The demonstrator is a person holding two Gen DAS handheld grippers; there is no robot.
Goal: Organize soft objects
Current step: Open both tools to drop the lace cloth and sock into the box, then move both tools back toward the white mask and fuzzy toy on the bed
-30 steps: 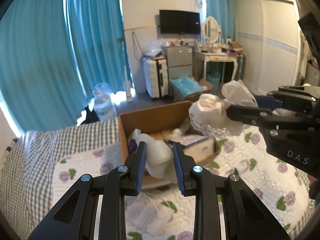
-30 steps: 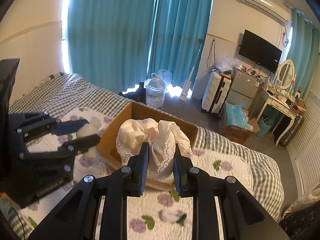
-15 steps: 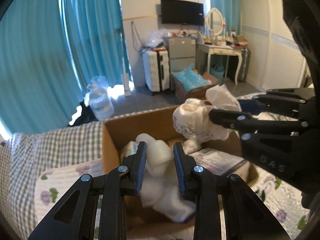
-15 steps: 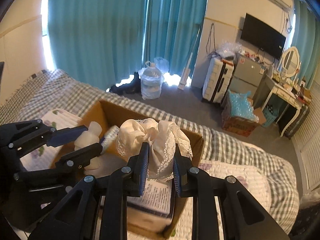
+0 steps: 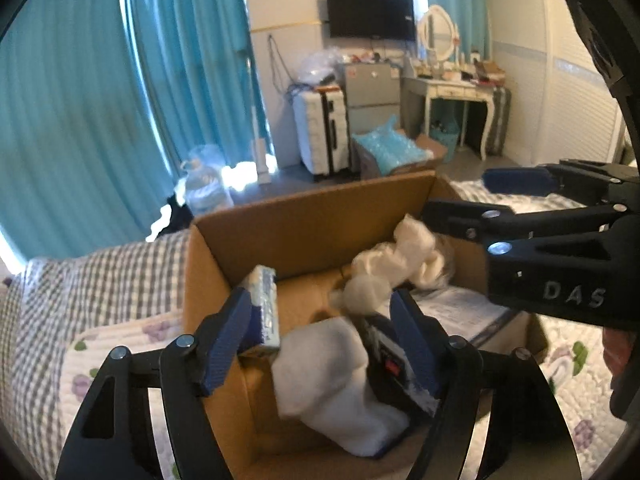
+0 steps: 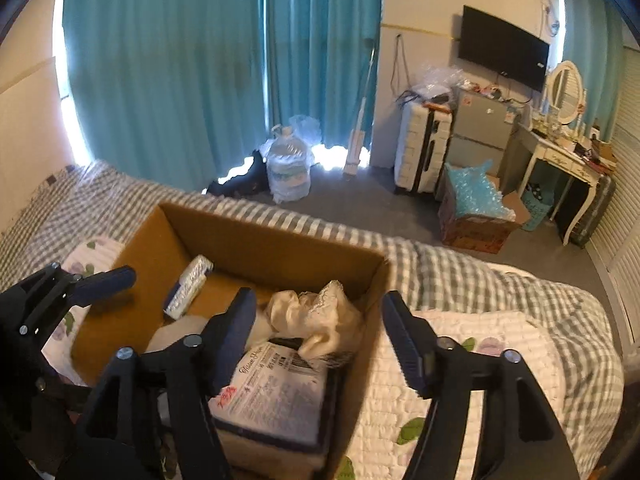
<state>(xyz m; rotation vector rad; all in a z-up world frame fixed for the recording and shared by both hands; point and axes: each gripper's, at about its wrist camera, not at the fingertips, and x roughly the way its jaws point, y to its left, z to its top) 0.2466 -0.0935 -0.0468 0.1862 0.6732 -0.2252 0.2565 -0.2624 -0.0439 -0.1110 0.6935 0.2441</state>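
Both grippers, left and right, gape wide and empty over the box; the lace cloth and white plush lie inside, so little seems left.

black claws, blue pads

Teal curtains across the far window, daylight spilling under the hem. Big water jug on the grey floor below, dark shoes just beside it. White suitcase against the wall, touching a small grey fridge. Black TV mounted above. White dressing table with an oval mirror, cluttered on top. Carton of blue bubble wrap on the floor nearby.
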